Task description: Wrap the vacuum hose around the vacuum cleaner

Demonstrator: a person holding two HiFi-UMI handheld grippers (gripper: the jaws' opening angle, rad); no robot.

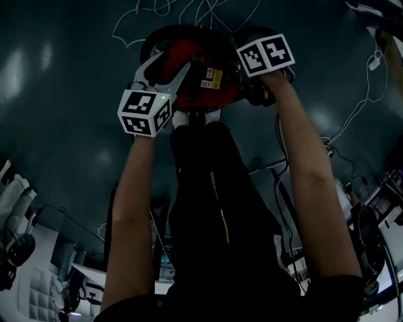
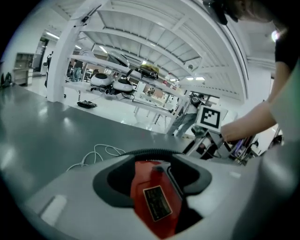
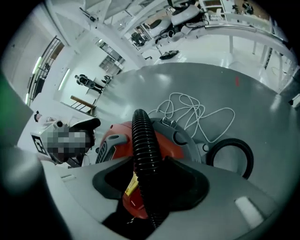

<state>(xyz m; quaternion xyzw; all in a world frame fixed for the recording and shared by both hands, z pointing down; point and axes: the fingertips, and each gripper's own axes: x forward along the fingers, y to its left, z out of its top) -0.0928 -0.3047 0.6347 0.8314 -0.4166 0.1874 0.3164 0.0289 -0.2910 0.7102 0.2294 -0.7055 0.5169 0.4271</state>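
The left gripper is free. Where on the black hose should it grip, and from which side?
Probably the free ribbed stretch of the hose arching over the red vacuum cleaner, just beyond where the right gripper clamps it. The open left gripper should come from above, jaws across the round tube; ribs resist sliding.

Seen from above: my left gripper and right gripper reach the near side of the red vacuum on the dark floor. My left forearm and right forearm flank dark trousers. A white shoe sits just below the vacuum. A white cord loops beyond.
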